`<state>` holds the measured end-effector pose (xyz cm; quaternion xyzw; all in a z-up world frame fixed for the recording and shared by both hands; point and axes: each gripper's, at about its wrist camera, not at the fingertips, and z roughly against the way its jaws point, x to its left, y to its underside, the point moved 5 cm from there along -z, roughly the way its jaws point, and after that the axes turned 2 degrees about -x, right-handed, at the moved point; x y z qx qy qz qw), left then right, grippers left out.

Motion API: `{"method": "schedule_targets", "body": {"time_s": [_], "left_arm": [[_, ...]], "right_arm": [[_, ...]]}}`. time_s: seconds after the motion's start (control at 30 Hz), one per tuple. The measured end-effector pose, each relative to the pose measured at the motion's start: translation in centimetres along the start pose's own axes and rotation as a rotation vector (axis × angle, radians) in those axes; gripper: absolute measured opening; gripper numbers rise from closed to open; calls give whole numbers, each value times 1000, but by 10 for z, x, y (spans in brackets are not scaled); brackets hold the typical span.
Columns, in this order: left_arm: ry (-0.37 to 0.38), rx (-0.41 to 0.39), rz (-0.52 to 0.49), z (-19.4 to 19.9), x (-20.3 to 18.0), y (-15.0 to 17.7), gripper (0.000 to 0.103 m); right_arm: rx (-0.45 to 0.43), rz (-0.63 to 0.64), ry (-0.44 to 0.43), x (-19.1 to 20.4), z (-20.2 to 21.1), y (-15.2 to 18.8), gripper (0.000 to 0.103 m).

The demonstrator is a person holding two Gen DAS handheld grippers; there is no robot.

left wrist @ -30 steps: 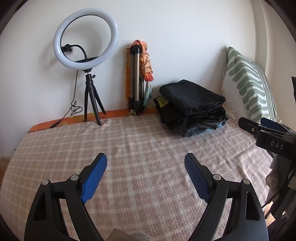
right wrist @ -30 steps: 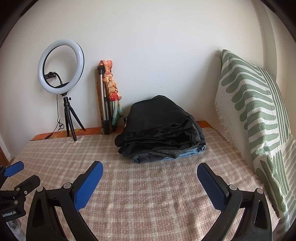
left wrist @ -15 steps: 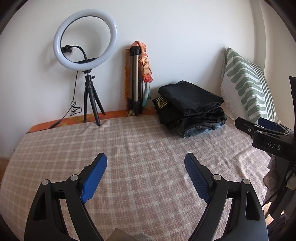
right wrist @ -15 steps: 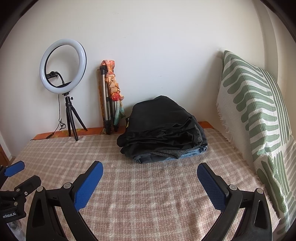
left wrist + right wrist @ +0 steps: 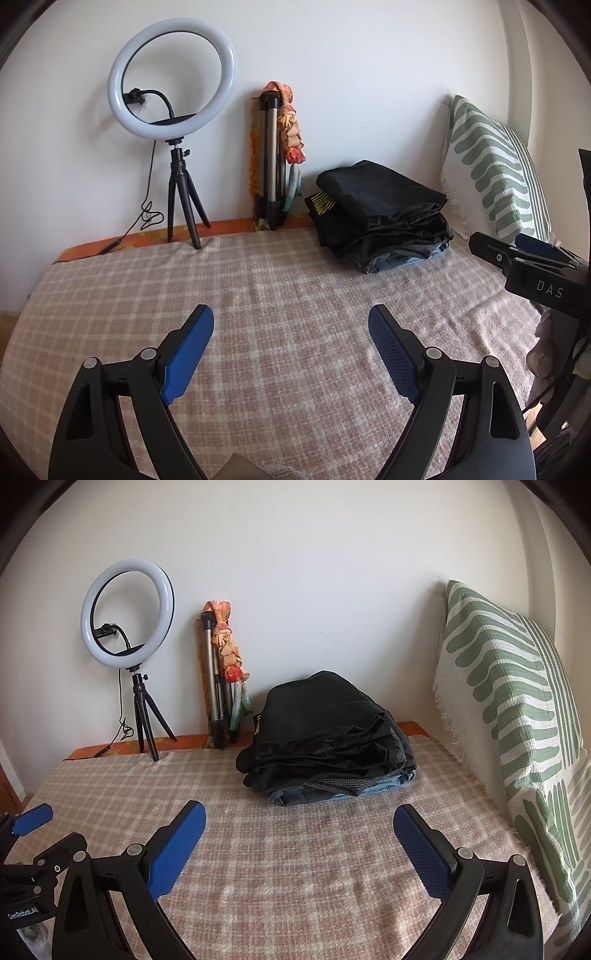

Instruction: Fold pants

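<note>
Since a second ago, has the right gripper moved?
Yes. The right gripper drifted slightly left: the folded black pants stack sits further right against its open fingers.

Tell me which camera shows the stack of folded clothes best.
The right wrist view: the stack of folded clothes sits near centre, layers distinguishable. The left wrist view shows it smaller, off right, plus a yellow print.

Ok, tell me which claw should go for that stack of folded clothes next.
Right. The right claw is open and empty with the stack of folded clothes almost straight ahead; from the left claw, also open, the stack sits off toward the right.
</note>
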<state>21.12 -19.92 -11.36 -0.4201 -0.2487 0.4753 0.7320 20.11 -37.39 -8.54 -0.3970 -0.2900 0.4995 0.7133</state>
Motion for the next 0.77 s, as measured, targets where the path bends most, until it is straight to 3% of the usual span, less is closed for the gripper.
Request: {"method": "schedule_targets", "body": {"time_s": [0.47,0.77], "left_arm": [[-5,-45,-33,7,-5,-1,86],[-16,-27,-18,4,-2,0,86]], "right_arm": [[3,-6,-1,1,3,1,103],[1,-9,-2,1,4,1,103]]}}
